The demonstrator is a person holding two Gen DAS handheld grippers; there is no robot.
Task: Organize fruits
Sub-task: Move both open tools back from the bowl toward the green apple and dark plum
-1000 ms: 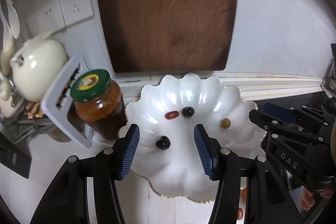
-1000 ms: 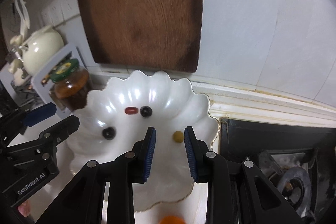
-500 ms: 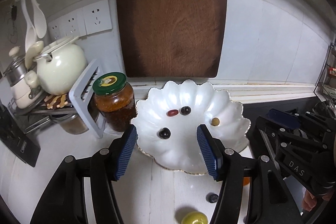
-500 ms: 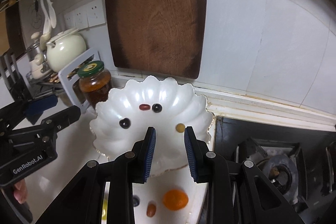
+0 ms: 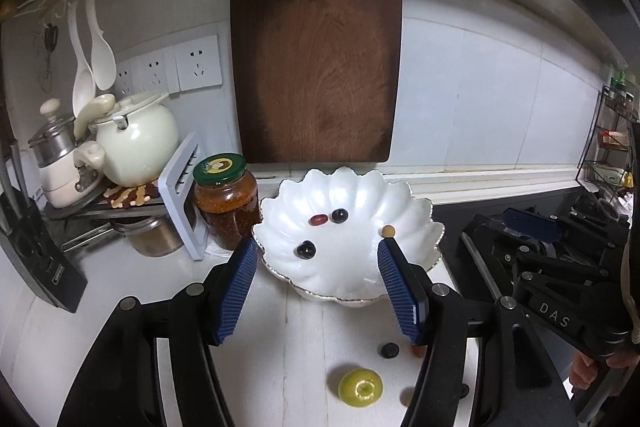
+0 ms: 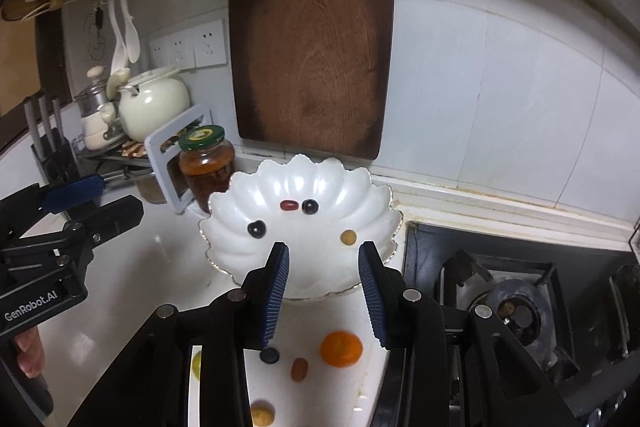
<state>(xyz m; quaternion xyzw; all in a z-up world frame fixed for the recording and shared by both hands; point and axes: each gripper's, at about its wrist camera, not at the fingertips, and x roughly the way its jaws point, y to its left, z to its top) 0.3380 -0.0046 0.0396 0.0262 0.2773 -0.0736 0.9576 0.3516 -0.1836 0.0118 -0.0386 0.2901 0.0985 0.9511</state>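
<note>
A white scalloped plate (image 5: 404, 203) (image 6: 360, 195) sits on the counter and holds two dark grapes (image 5: 306, 249), a red fruit (image 5: 319, 219) and a small yellow one (image 5: 387, 230). Loose on the counter in front lie a green fruit (image 5: 360, 387), a dark berry (image 5: 389, 349), an orange (image 6: 341, 348), a blueberry (image 6: 269, 355), a small reddish fruit (image 6: 299, 369) and a yellow fruit (image 6: 262, 413). My left gripper (image 5: 320, 291) is open and empty above the plate's near rim. My right gripper (image 6: 323, 293) is open and empty, over the near rim.
A brown cutting board (image 5: 316, 55) leans on the tiled wall behind the plate. A green-lidded jar (image 5: 226, 199), a white rack (image 5: 180, 203) and a cream kettle (image 5: 134, 139) stand at left. A gas stove (image 6: 520, 307) lies to the right.
Both grippers have pulled back and up from the plate, bringing the loose fruits on the near counter into view. The right jaws have opened wider. The fruits in the plate have not moved.
</note>
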